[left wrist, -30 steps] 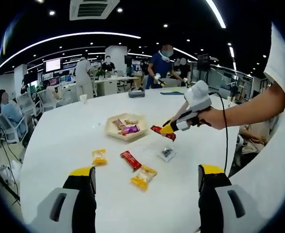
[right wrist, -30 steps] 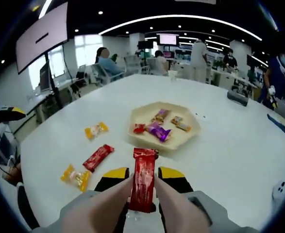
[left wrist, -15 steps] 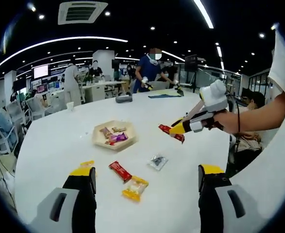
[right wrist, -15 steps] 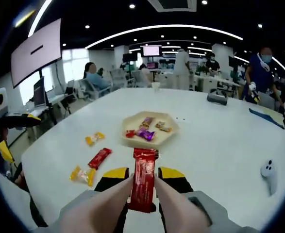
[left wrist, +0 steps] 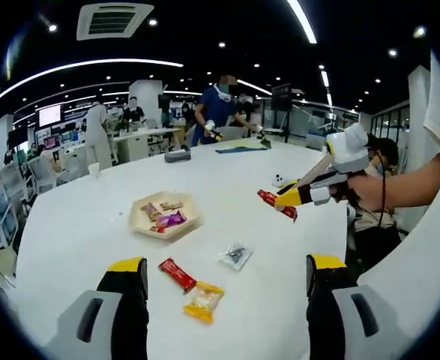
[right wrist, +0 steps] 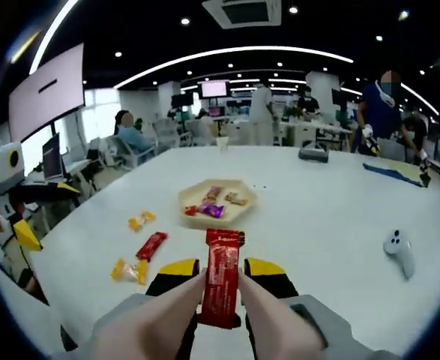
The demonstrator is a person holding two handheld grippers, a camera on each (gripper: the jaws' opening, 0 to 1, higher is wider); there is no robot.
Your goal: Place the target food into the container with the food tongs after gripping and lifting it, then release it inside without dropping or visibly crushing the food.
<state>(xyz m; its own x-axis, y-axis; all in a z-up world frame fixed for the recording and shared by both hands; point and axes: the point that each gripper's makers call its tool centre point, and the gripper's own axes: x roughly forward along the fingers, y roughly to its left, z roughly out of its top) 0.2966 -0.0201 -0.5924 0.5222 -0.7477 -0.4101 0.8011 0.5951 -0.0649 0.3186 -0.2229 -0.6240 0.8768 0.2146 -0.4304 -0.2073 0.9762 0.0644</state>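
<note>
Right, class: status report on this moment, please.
Right tool shut on red bar, held above table. Left tool open, holding nothing. Tray ahead, path clear.

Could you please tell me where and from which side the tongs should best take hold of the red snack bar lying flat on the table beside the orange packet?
Grip the red snack bar across its narrow width at mid-length, coming straight down from above. It lies flat, long and thin, so I'd avoid the crimped ends. Approach on the side away from the orange packet, which lies close by.

Open-plan office: desks (left wrist: 141,139), monitors (right wrist: 214,88), office chairs (right wrist: 160,132).
</note>
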